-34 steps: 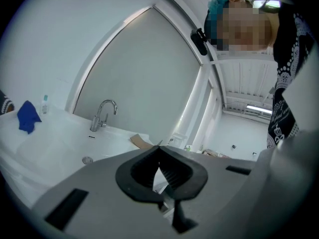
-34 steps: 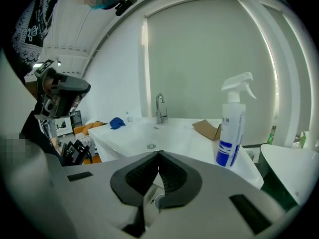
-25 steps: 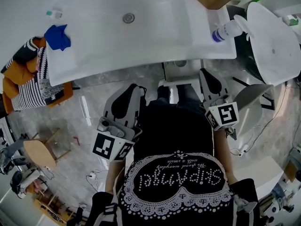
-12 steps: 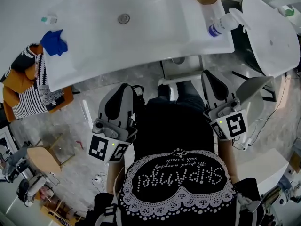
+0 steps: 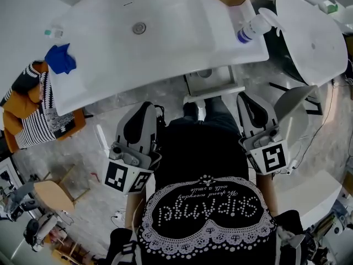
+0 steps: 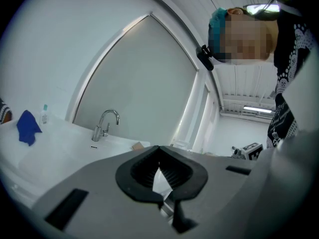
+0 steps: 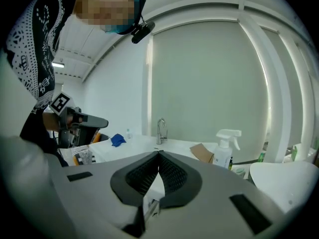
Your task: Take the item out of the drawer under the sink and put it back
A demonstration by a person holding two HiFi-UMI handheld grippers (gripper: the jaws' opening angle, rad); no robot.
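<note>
Pretty bright, mostly white room. The floor [image 5: 105, 120] is glossy grey marbled stuff and the walls [image 6: 50, 44] are plain white. Behind the white sink counter [image 5: 182, 37] there's a big pale grey panel [image 7: 209, 83] in a white frame (window or blind, can't tell). There's a strip light [image 6: 256, 110] on the slatted white ceiling, and a small wooden stool [image 5: 48, 187] stands off to the left.

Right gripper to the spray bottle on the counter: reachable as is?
Probably yes: the spray bottle stands at the counter's right end, nothing between it and the right gripper. Its shut jaws must open first.
</note>
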